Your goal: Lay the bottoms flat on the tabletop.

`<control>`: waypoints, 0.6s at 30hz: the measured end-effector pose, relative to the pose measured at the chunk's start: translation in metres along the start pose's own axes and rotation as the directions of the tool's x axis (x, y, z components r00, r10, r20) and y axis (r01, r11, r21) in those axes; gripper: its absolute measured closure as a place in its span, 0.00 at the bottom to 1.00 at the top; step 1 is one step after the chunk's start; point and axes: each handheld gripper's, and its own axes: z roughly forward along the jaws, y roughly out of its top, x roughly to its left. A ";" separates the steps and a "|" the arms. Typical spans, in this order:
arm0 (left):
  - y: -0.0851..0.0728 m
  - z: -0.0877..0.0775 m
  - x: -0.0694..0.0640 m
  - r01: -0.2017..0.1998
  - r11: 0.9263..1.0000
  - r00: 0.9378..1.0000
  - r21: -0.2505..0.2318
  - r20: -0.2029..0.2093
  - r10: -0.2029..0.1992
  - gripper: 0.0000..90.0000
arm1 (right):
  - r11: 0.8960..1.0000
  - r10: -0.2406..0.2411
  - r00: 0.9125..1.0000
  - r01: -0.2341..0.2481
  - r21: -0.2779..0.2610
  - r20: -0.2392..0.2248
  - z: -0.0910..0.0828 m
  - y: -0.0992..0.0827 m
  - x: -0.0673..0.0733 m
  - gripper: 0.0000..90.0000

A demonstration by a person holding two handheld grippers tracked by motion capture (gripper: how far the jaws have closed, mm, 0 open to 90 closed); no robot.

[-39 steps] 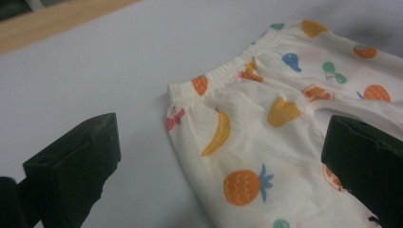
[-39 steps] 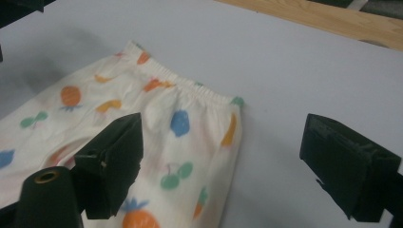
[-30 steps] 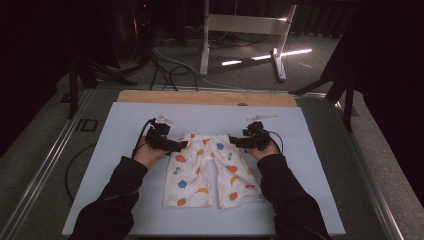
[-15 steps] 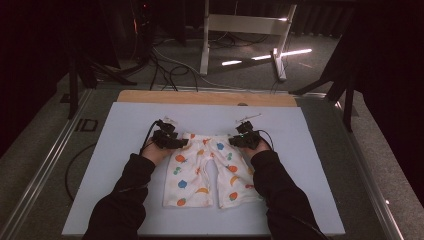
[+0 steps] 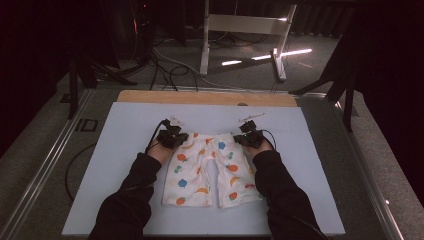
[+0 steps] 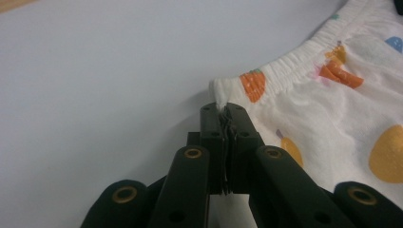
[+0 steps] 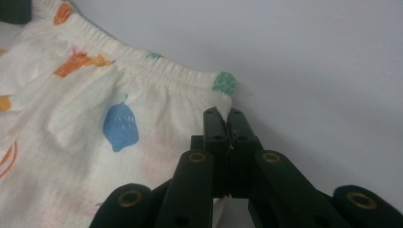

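Note:
Small white shorts (image 5: 207,170) printed with coloured fruit lie flat on a pale blue mat (image 5: 125,135), waistband at the far end. My left gripper (image 5: 181,139) sits at the waistband's left corner; its jaws have just been closing and now pinch that corner (image 6: 219,95) of the shorts (image 6: 332,109). At the right corner my right gripper (image 5: 241,139) has also just closed, with the cloth edge (image 7: 223,97) of the shorts (image 7: 95,123) caught between its pads. Both forearms in dark sleeves come in from the near side.
A wooden strip (image 5: 200,97) borders the mat's far edge. Beyond the table stand a white frame (image 5: 240,30) and loose cables (image 5: 165,65) on the floor. Bare mat stretches left and right of the shorts.
Both hands have drawn in to the waistband corners, the left one lower and inward. The two grippers have shut on the cloth.

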 end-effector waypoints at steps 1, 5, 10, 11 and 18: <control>0.001 -0.001 0.001 -0.004 1.000 1.000 -0.008 -0.009 0.004 0.98 | 1.000 0.004 1.000 -0.004 -0.003 -0.001 -0.001 0.000 -0.001 0.99; 0.009 -0.003 0.005 -0.012 1.000 1.000 -0.027 -0.017 0.011 0.98 | 0.999 0.009 1.000 -0.009 -0.034 -0.001 -0.003 0.005 -0.005 0.99; 0.018 -0.001 0.008 -0.031 0.998 0.999 -0.047 -0.038 0.029 0.98 | 0.998 0.020 1.000 -0.020 -0.058 0.015 0.000 0.014 -0.011 0.99; 0.019 0.000 0.009 -0.033 0.998 0.999 -0.054 -0.045 0.031 0.98 | 0.998 0.019 1.000 -0.017 -0.065 0.020 0.001 0.016 -0.012 0.99; 0.026 0.008 0.015 -0.022 0.997 0.998 -0.069 -0.058 0.018 0.98 | 0.998 0.032 0.999 -0.030 -0.059 0.040 0.004 0.028 -0.020 0.99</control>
